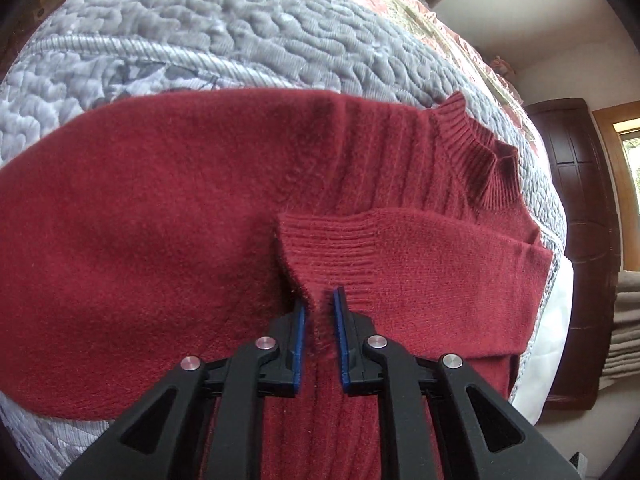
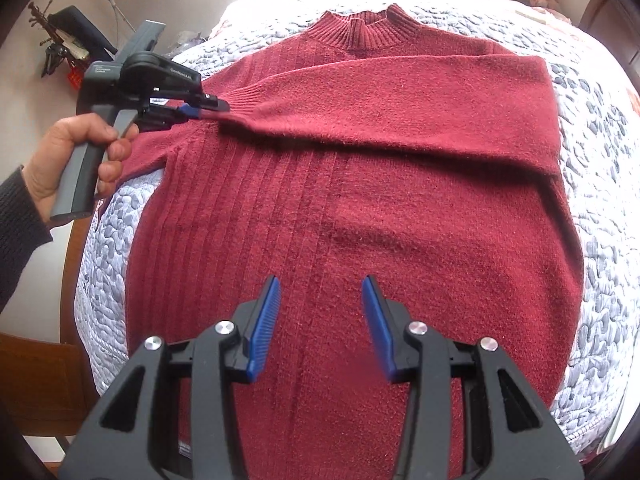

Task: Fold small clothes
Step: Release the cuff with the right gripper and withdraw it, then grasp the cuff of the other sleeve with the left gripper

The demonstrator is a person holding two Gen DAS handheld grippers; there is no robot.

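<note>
Red fuzzy knit, ribbed down its front: the sweater (image 2: pixel 352 216) lies flat, face up, on a grey quilt (image 2: pixel 600 168) covering a bed. Its ribbed collar (image 2: pixel 360 28) points away from the right camera. One sleeve (image 2: pixel 400 100) is folded across the chest, its ribbed cuff (image 1: pixel 332 248) reaching the opposite side.

The left gripper (image 1: pixel 319 300) pinches the edge of that cuff between its blue pads, the jaws nearly together with knit bunched in the narrow gap. A hand (image 2: pixel 76 156) in a dark sleeve holds its grey handle at the sweater's side. The right gripper (image 2: pixel 320 284) hangs over the lower body of the sweater, jaws spread wide with nothing between them.

The quilt is puffy, stitched in pebble-like swirls, and shows bare on both sides of the sweater and beyond the collar. Its edge drops off beside the hand, where a wooden bed frame (image 2: pixel 72 248) shows.
</note>
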